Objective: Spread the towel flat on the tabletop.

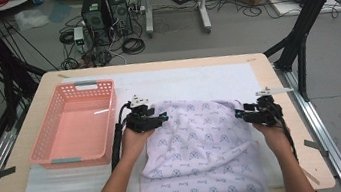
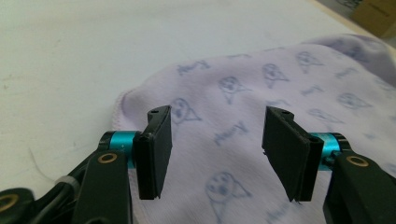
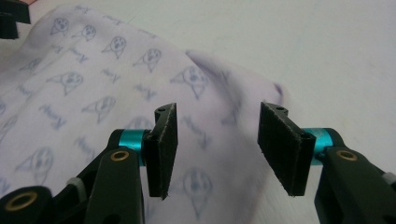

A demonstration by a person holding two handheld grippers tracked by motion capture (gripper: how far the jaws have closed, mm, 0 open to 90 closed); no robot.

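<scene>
The left gripper hangs with its jaws spread apart over the far left corner of a lilac printed cloth, nothing pinched between its pads. The right gripper stands likewise parted above the cloth's far right corner, its pads clear of the fabric. The cloth lies spread on a white sheet covering a wooden table, its near edge draping towards the person. A pink plastic basket sits just left of the left hand.
</scene>
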